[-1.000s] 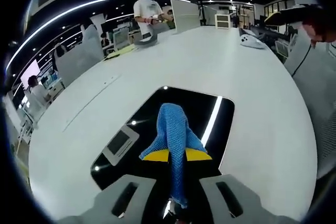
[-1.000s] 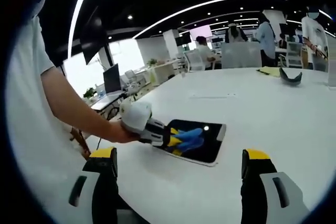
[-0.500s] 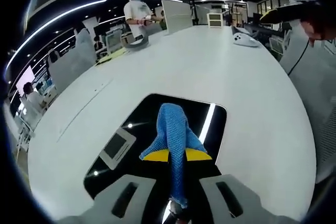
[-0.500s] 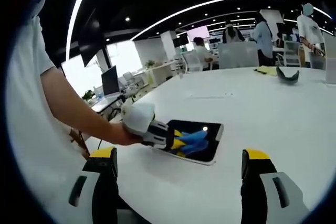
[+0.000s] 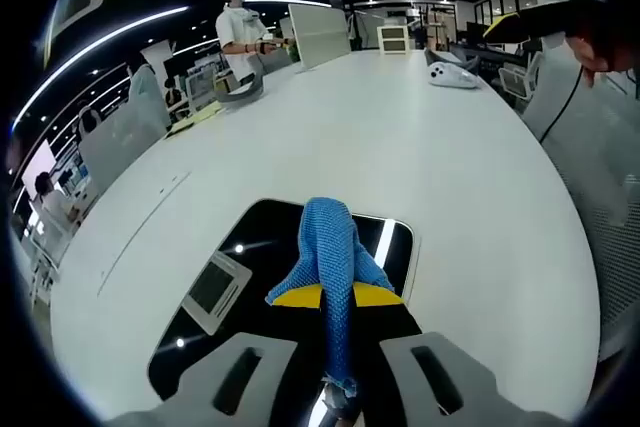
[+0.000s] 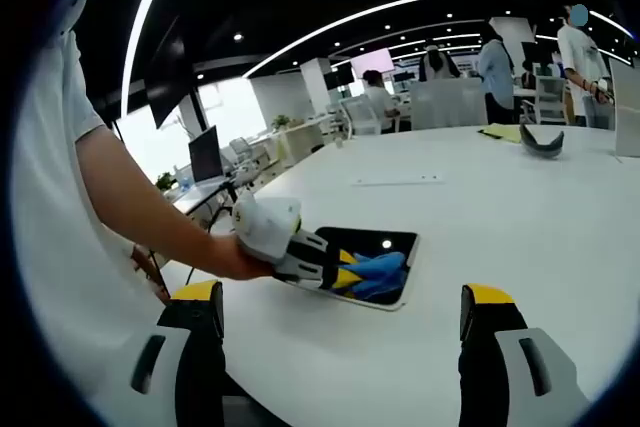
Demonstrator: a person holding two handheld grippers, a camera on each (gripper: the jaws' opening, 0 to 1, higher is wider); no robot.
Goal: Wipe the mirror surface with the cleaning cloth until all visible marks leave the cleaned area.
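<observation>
Left gripper [image 5: 338, 297] has its yellow-tipped jaws pinched on the blue cloth [image 5: 330, 257], which drapes forward onto the mirror [image 5: 250, 247]. The mirror lies flat on the white table [image 5: 420, 147], dark and reflecting ceiling lights. In the right gripper view I see the same: cloth [image 6: 375, 269] on the mirror [image 6: 395, 242], left gripper [image 6: 335, 272] over it.

Right gripper [image 6: 340, 332] hangs above the table near the mirror, jaws spread wide, holding nothing.

Handling judgement: the cloth is soft, light and limp, with a woven texture; it folds under its own weight, so I grip it by a bunched middle and let the free end drag flat. The mirror is rigid, smooth, probably fragile and likely to slide on the table; I would press lightly, and steady its edge with the free gripper if it shifts.

I cannot make out any marks on the glass.
</observation>
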